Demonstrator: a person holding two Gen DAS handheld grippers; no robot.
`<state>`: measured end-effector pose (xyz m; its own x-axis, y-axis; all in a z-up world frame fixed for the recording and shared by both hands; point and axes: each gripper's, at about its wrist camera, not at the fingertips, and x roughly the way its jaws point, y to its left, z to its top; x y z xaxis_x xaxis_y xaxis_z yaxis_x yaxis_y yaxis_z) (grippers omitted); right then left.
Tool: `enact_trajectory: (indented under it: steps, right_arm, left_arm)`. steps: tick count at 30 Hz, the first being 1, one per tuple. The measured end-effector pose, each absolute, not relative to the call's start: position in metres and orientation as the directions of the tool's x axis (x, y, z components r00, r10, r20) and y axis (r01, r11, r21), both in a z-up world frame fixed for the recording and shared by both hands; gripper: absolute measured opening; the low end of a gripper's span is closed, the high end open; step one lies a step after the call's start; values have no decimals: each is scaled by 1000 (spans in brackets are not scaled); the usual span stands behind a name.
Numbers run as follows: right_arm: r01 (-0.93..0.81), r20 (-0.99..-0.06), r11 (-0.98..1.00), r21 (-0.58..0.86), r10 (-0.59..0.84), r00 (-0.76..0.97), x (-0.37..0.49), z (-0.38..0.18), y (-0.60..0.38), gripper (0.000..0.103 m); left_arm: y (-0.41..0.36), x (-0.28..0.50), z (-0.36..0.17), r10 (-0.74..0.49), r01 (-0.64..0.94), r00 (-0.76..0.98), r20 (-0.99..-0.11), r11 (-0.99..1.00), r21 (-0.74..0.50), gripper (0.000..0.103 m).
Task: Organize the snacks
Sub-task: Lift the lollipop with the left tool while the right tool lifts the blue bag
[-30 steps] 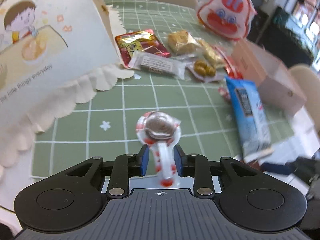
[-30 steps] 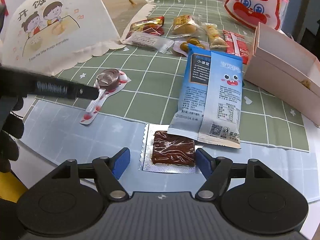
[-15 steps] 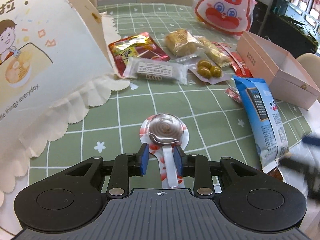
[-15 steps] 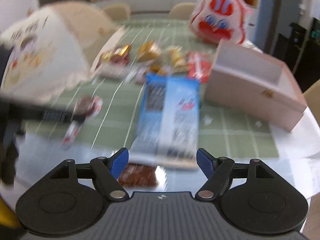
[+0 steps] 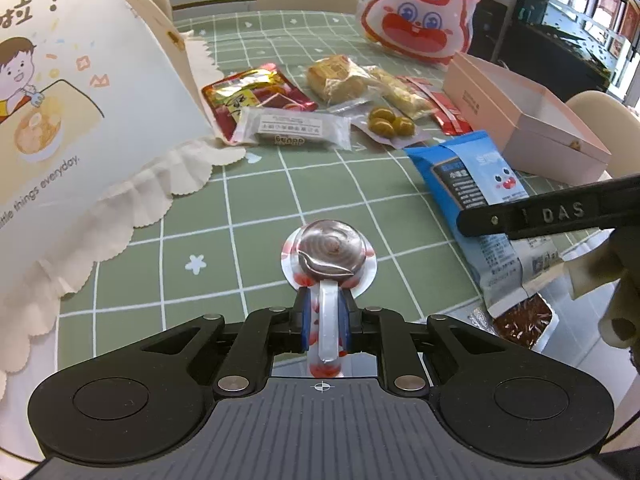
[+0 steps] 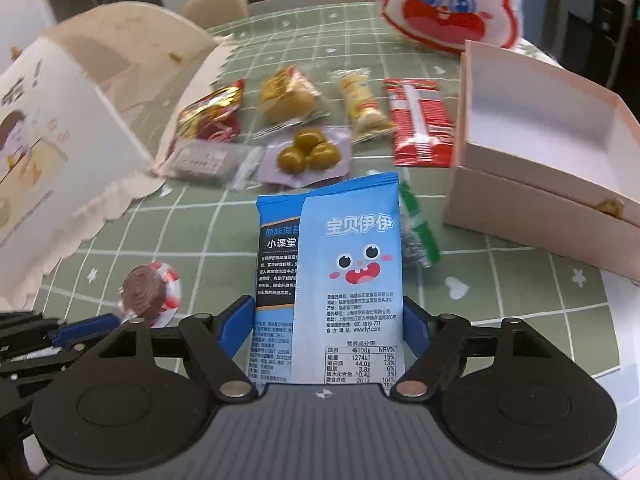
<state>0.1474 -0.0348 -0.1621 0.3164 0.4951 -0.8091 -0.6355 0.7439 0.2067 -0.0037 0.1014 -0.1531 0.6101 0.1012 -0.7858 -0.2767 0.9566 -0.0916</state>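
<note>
A brown spiral lollipop point(image 5: 330, 248) in a red-dotted clear wrapper lies on the green checked tablecloth point(image 5: 260, 200). My left gripper point(image 5: 326, 320) is closing, and its blue pads pinch the wrapped stick. The lollipop point(image 6: 144, 292) also shows at the lower left of the right wrist view. My right gripper point(image 6: 328, 320) is closing with a blue seaweed packet point(image 6: 352, 256) lying flat between its fingers point(image 6: 240, 320). The pads sit at the packet's edges without squeezing it. An open, empty pink box point(image 6: 540, 136) stands to the right.
A large white food cover point(image 5: 72, 112) with a cartoon print fills the left. Behind lie a red packet point(image 5: 252, 96), a wrapped bar point(image 5: 296, 128), bread point(image 5: 340, 78), olives point(image 5: 390, 124) and red sticks point(image 5: 448, 108). A rabbit bag point(image 5: 416, 28) stands at the back. A brown snack point(image 5: 520, 320) lies near the front edge.
My left jaws have narrowed onto the lollipop's stick. My right gripper has moved forward from the brown snack to straddle the blue packet, and its finger now shows in the left wrist view.
</note>
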Motion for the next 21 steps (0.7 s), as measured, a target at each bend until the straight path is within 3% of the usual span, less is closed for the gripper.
enact_trajectory:
  steps: [7, 21]
  right_arm:
    - [-744, -778, 638, 198, 564, 276, 112, -130, -45, 74]
    - [-706, -791, 689, 164, 520, 323, 106, -122, -75, 74]
  left_arm:
    - [104, -6, -152, 74, -271, 617, -784, 955, -122, 14]
    - [99, -20, -135, 18, -216, 657, -753, 962, -166, 13]
